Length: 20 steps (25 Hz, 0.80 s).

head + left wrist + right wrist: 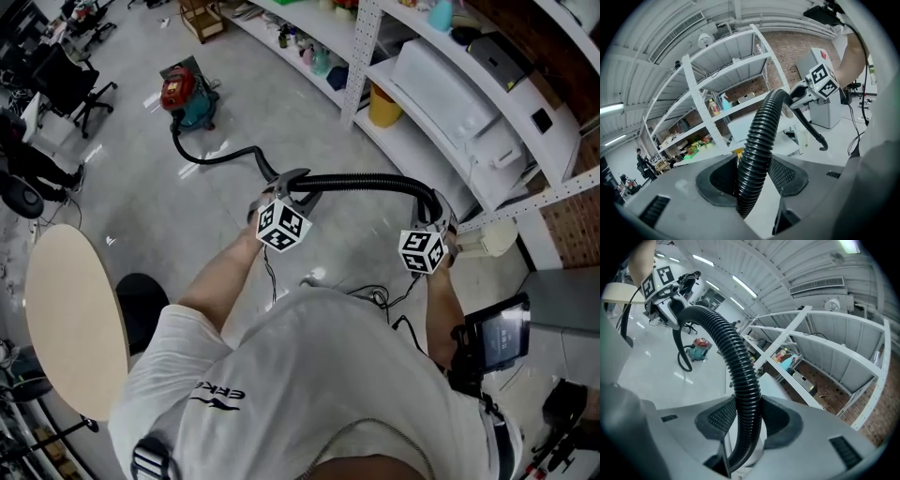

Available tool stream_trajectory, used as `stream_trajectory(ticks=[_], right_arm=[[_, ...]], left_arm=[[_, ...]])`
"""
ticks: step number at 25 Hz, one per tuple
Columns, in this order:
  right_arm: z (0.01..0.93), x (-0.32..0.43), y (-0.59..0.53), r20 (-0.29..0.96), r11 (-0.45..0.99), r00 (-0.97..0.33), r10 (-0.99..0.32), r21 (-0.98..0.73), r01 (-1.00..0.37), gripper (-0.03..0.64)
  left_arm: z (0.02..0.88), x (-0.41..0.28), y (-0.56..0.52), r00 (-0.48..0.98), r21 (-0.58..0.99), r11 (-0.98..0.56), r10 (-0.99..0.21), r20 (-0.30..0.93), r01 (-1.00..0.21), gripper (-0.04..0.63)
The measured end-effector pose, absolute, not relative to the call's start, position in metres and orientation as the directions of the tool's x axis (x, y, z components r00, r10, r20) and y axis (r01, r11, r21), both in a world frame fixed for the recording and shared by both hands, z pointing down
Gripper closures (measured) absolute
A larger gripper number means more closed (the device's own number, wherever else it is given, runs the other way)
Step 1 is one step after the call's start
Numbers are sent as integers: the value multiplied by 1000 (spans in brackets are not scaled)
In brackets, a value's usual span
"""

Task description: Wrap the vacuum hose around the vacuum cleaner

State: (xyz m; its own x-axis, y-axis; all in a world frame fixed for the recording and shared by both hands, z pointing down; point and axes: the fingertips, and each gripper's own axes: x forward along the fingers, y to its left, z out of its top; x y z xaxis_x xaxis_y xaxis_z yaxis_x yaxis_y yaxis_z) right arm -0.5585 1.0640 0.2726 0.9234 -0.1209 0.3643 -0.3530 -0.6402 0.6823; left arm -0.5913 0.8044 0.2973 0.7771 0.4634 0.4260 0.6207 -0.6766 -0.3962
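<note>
Our left gripper (752, 180) and right gripper (749, 420) are each clamped on the hose (366, 180), whose held span runs 9 to 3 o'clock in front of us. The vacuum (190, 94) stands at 11 o'clock, well apart, with slack hose trailing to it from the left gripper, the nearer one; we judge we must close in that way

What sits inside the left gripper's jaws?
The black ribbed hose, clamped by the left gripper. Its stretch below the jaws is covered by the gripper's body.
</note>
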Motion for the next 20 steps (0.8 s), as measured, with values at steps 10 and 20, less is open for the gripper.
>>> stream_trajectory(ticks=[10, 20], right_arm=[[264, -496, 1000, 356, -630, 921, -156, 682, -371, 451], [271, -392, 962, 360, -615, 908, -215, 672, -412, 451]], left_arm=[[294, -541, 745, 814, -379, -736, 405, 416, 560, 402], [300, -448, 710, 834, -390, -765, 333, 441, 512, 402]])
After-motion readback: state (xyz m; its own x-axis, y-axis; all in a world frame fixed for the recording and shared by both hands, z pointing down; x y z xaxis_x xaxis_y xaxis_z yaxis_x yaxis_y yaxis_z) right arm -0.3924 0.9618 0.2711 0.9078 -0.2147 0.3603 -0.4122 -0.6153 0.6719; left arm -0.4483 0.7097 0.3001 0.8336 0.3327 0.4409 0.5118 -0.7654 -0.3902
